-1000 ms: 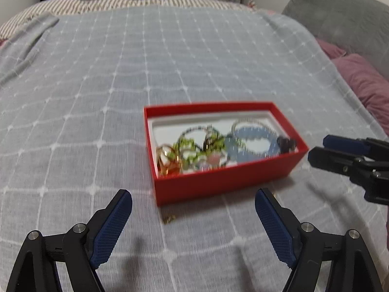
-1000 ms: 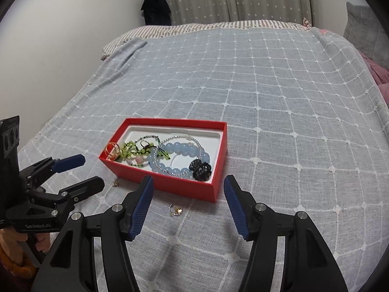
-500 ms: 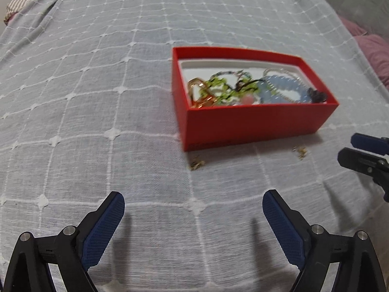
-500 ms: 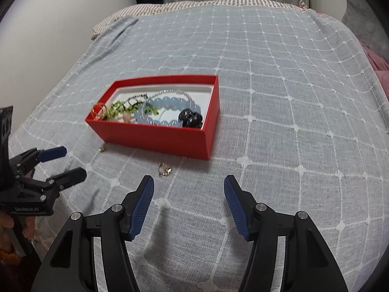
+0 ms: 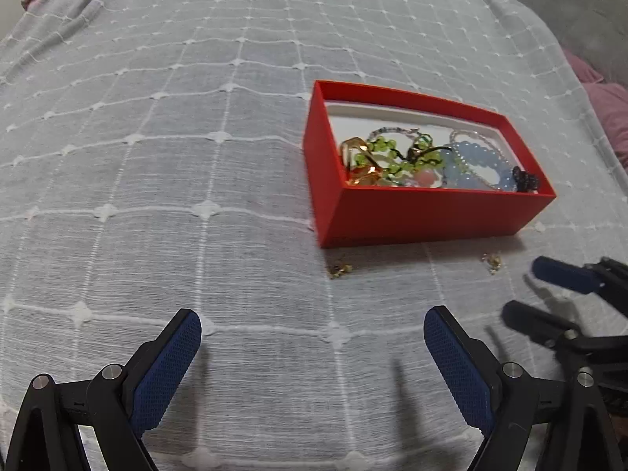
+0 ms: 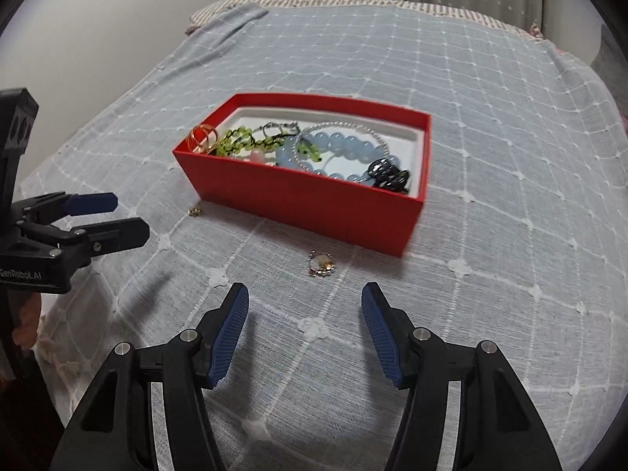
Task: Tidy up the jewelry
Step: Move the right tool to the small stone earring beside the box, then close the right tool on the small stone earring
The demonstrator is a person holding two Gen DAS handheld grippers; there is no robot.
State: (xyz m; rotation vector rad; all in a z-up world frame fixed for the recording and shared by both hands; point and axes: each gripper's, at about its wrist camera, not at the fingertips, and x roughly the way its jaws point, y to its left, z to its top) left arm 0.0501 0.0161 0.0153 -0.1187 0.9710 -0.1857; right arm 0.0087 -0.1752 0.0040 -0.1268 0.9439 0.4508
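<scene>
Still loose on bedspread point(image 6: 490, 125): two small gold pieces, left piece point(image 5: 339, 270) just off box's near-left corner, right piece point(image 5: 491, 263) a ring-like trinket, just in front of near wall, closer to right gripper. Rest of jewelry already in red box point(image 5: 412, 216): gold ring point(image 6: 203, 138) at left end, green beads point(image 6: 239, 142) next, blue bracelet point(image 6: 337, 145) in middle, black piece point(image 6: 390, 174) at right end; all in one white-lined tray, no dividers visible. Judging by layout, only the two strays left to collect. Right gripper point(image 6: 305, 329) half open, empty, pitched down at cover with trinket just ahead between finger lines; looks lined up for that pick. Left gripper point(image 5: 312, 351) spread wide, empty, jaws just been opening further, nothing between them; left piece ahead and slightly right of centre, so probably staged for it. Both held low over fabric, apart from each other, neither touching box. Risk: tiny items on soft weave, pads may pinch cloth or push piece under box edge.
</scene>
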